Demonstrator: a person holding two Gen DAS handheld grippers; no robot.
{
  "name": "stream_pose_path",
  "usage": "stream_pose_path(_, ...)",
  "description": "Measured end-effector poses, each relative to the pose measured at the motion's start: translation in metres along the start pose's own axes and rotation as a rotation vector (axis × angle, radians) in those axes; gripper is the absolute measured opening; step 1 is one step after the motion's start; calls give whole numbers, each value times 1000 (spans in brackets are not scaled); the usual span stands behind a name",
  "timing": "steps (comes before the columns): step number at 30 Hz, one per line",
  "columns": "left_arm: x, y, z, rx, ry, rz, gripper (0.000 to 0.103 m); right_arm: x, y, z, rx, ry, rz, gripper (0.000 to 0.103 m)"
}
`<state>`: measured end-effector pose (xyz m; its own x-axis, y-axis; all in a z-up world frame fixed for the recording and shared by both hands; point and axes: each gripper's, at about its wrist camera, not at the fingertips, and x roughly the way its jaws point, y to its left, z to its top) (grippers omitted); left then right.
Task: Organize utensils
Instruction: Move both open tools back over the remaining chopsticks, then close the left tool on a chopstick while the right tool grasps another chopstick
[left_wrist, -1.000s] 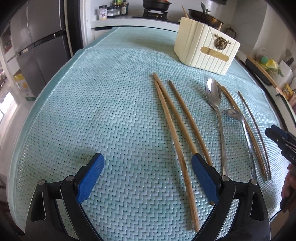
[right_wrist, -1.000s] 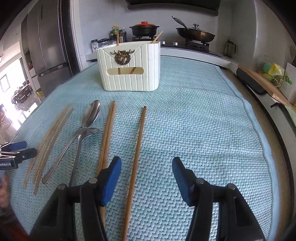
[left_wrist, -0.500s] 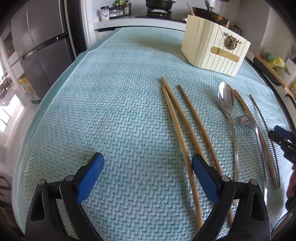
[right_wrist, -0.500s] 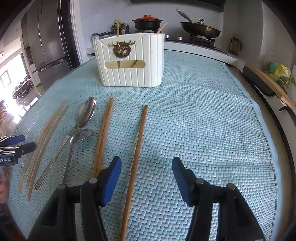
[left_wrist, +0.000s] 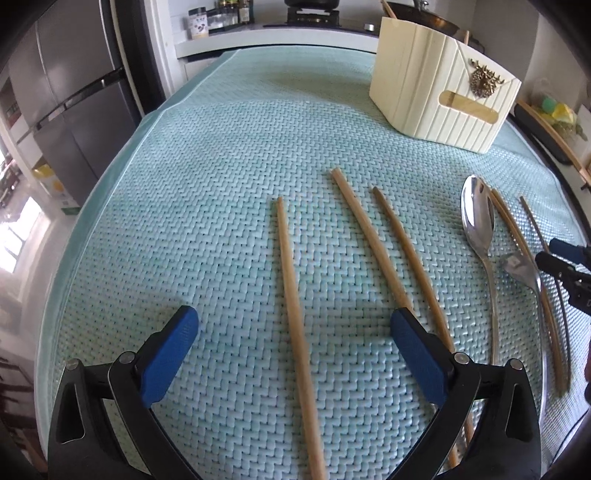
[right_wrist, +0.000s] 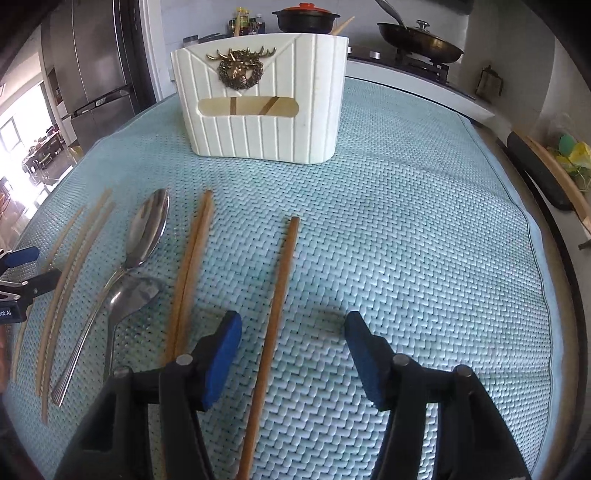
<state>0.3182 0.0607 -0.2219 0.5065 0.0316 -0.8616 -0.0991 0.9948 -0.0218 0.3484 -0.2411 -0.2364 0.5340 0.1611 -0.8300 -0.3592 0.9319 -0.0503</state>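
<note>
Now both grippers, left (left_wrist: 291, 354) and right (right_wrist: 293, 354), hover wide open and empty, each straddling a chopstick (left_wrist: 293, 306) on the mat (left_wrist: 207, 192), likely lined up for a pinch. Spoons (right_wrist: 147, 236) lie alongside; the holder (right_wrist: 260, 99) waits beyond.

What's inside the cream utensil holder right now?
Through the cream utensil holder window slot, two brown sticks show, likely chopsticks; tips poke above its rim. Its walls hide everything else.
</note>
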Motion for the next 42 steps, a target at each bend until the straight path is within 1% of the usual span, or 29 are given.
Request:
stream_pose_path(2,3,5,7,-2,18,-12,100,2,2,6,2,28,-4,59)
stream_pose_path(3,4,7,10,1,27,-16,99,3,3,10,3,41,-4,57)
stream_pose_path(5,3,11,14,12,39,-13,87,4,5,15,-8,58,2,42)
stream_pose_path(6,3,13,16,16,45,-19,83,4,7,18,-14,65,8,29)
stream_pose_path(7,0,15,16,20,52,-20,73,5,9,20,-18,76,6,20)
stream_pose_path(8,-1,18,18,21,55,-28,59,6,11,22,-24,84,12,15)
stream_pose_path(9,-2,20,20,22,61,-45,49,7,13,25,-28,92,12,8)
stream_pose_path(11,-1,24,24,20,74,-71,13,10,15,31,-35,97,11,6)
stream_pose_path(12,0,27,27,17,83,-91,7,12,15,34,-33,99,14,6)
stream_pose_path(16,5,35,34,-12,86,-158,5,16,7,42,9,85,55,6)
stream_pose_path(21,-15,40,36,-48,24,-214,4,-7,-7,44,76,23,112,6)
stream_pose_path(27,-62,38,41,-64,-84,-264,4,-55,-19,45,100,-79,137,6)
stream_pose_path(33,-109,26,37,-40,-192,-291,4,-107,-23,40,114,-184,159,6)
stream_pose_path(35,-127,22,29,-34,-225,-302,4,-123,-20,42,116,-213,167,6)
stream_pose_path(37,-138,24,31,-28,-259,-310,4,-136,-17,38,113,-242,172,6)
stream_pose_path(42,-165,25,24,-23,-334,-330,4,-173,-12,30,108,-313,185,6)
